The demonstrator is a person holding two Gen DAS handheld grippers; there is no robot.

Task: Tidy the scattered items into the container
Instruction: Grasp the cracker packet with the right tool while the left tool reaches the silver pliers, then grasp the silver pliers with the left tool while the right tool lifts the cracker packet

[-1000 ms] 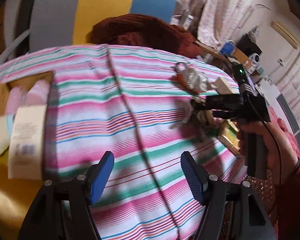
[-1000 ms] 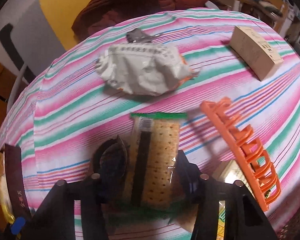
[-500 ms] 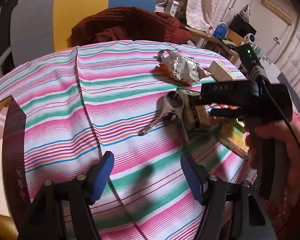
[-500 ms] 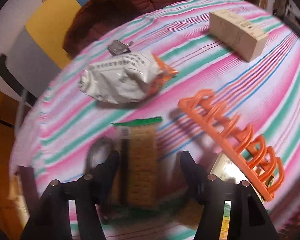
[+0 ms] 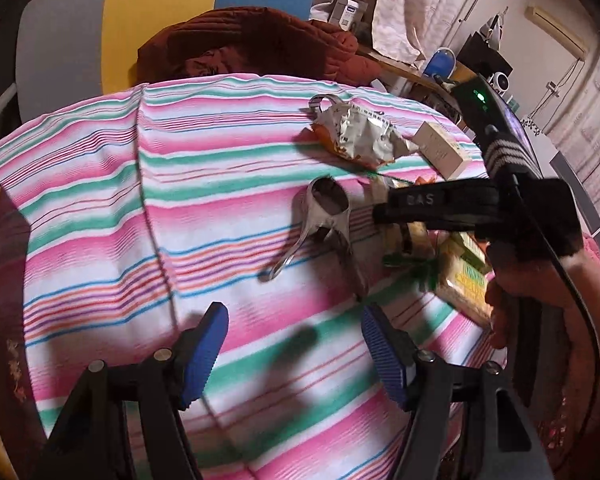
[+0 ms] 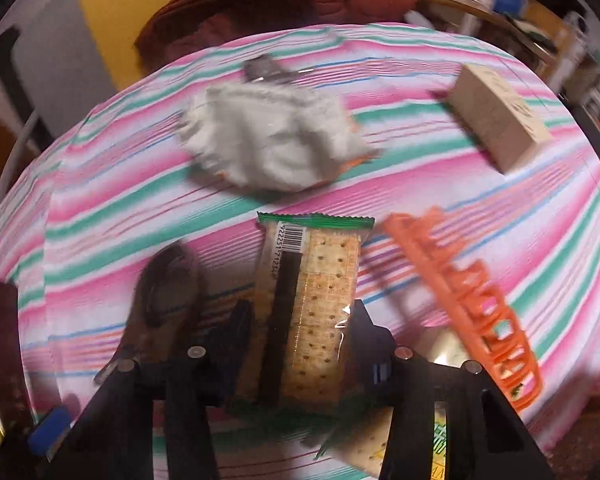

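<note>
Fingers [image 6: 240, 320] clamping cracker packet [image 6: 312, 312], level

The cracker packet [image 6: 312, 312] carries a barcode with digits "922251 7123" — the rest is cut off or blurred.

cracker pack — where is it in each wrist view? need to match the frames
Left wrist: cracker pack right of centre, mostly hidden behind the right hand-held gripper, just right of the metal tongs.
Right wrist: cracker pack bottom centre, between the right hand-held gripper's fingers.
Shared landmark: crumpled silver bag, lying beyond the pack in both views.
</note>
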